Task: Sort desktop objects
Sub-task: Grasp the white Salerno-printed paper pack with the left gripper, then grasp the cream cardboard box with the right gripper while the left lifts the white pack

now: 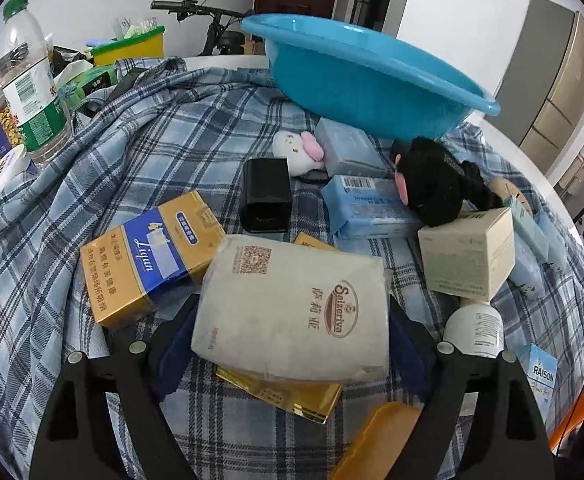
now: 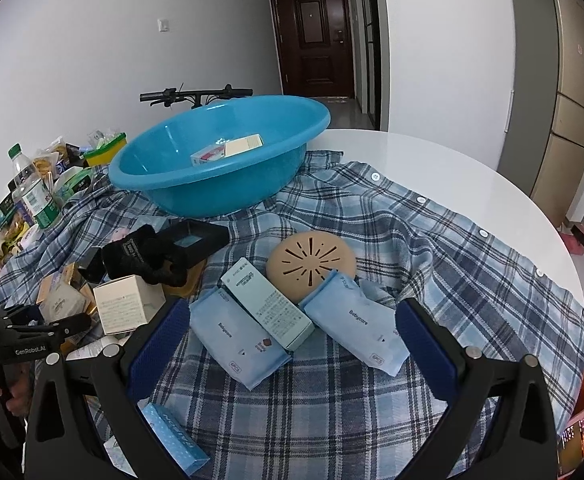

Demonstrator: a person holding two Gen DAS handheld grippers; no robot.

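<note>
White round table [image 2: 472, 184] carries all. Blue plaid shirt [image 2: 392, 240] spread over most of tabletop, under and around both sets of jaws; bare white surface only beyond shirt, far and right of right jaws. Clutter of bottles and packets [image 2: 31, 196] at table edge, far left of both jaws, beside shirt.

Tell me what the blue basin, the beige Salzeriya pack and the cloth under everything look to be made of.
Blue basin: glossy moulded plastic, judging by its sheen and smooth rolled rim.
Beige Salzeriya pack: matte wrapper, paper or film, creased at the corners.
Cloth: woven plaid fabric, apparently a shirt, with white buttons along one edge.
</note>
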